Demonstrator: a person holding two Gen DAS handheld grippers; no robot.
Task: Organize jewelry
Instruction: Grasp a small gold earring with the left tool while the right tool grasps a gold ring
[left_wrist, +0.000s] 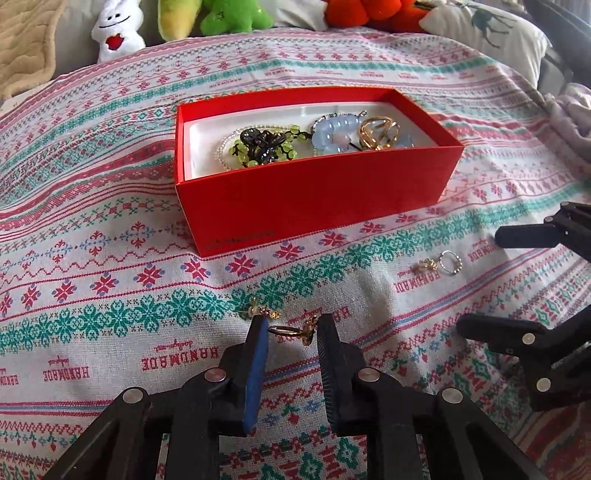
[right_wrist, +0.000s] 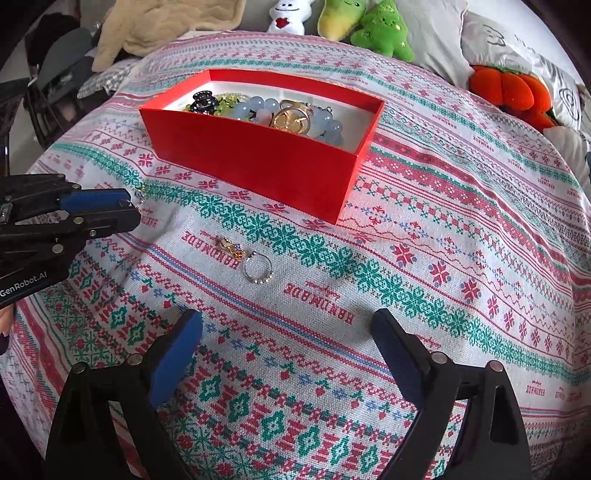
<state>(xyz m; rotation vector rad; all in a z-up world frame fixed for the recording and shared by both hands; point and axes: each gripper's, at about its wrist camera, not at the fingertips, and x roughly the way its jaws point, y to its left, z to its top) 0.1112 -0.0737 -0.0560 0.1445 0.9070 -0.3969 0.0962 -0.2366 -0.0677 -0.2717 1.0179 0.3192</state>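
A red box holds bracelets, a hair clip and gold jewelry; it also shows in the right wrist view. My left gripper is shut on a gold ring just above the cloth; it shows at the left of the right wrist view. Another small gold piece lies by its left fingertip. A gold ring and a silver ring lie on the cloth ahead of my right gripper, which is open and empty. They also show in the left wrist view: gold, silver.
A patterned cloth covers the table. Plush toys sit at the far edge: a white one, green ones and an orange one. A pillow lies at the back right.
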